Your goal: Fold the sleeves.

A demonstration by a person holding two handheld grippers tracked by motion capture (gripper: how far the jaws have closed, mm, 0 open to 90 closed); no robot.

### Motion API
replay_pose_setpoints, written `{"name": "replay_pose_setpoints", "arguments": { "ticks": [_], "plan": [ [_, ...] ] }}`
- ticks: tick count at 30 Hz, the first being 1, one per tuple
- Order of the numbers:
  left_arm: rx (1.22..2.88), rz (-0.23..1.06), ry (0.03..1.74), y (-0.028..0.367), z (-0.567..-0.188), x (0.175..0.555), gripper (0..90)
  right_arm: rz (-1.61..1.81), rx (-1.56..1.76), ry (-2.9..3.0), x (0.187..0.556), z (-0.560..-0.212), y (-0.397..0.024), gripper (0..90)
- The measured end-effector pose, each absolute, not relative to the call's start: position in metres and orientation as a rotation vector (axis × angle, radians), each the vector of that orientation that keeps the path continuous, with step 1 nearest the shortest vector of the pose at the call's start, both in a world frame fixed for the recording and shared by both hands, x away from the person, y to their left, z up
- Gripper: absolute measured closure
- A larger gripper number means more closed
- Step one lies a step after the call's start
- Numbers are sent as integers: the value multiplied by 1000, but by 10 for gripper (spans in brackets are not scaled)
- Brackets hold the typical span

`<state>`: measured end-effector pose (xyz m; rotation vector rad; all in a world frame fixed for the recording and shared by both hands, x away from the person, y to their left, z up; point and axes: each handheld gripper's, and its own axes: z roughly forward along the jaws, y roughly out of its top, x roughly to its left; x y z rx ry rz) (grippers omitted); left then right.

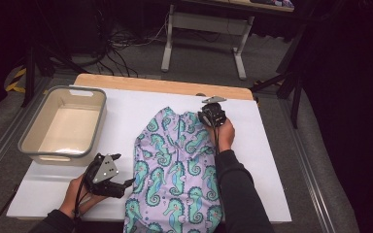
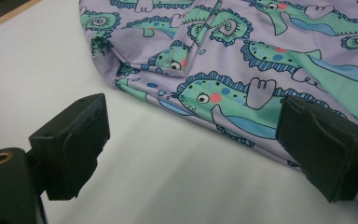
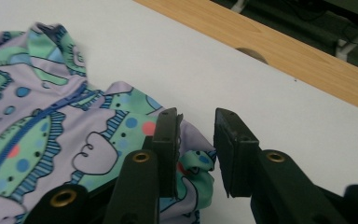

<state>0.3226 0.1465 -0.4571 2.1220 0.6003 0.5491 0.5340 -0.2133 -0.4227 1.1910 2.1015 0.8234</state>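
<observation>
A lilac garment (image 1: 177, 170) printed with teal seahorses lies flat on the white table cover (image 1: 264, 160), its lower end hanging over the near edge. My left gripper (image 1: 125, 169) rests beside the garment's left edge with its jaws wide open; in the left gripper view the gripper (image 2: 191, 135) has bare white cover between its jaws and the garment's hem (image 2: 261, 46) just beyond. My right gripper (image 1: 207, 120) is at the garment's top right corner. In the right gripper view the gripper (image 3: 198, 126) stands narrowly open, a bunched fold of the garment (image 3: 51, 130) against its left jaw.
A grey-rimmed bin (image 1: 29, 141) stands at the table's left, nothing visible inside it. The wooden table edge (image 1: 165, 85) runs along the far side, with a desk frame and cables on the floor beyond. White cover lies bare right of the garment.
</observation>
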Motion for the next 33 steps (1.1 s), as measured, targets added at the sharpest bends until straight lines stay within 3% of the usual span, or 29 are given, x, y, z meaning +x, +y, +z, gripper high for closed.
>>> {"name": "replay_pose_setpoints", "arguments": {
  "ticks": [9, 27, 33],
  "plan": [
    [2126, 558, 596, 146, -456, 323, 107, 946, 1115, 2134, 516, -411, -219, 689],
    [2133, 570, 595, 143, -457, 322, 107, 1231, 912, 2178, 440, -400, -241, 581],
    [2130, 577, 588, 143, -456, 322, 110, 1299, 837, 2185, 410, -404, -248, 487]
  ]
}}
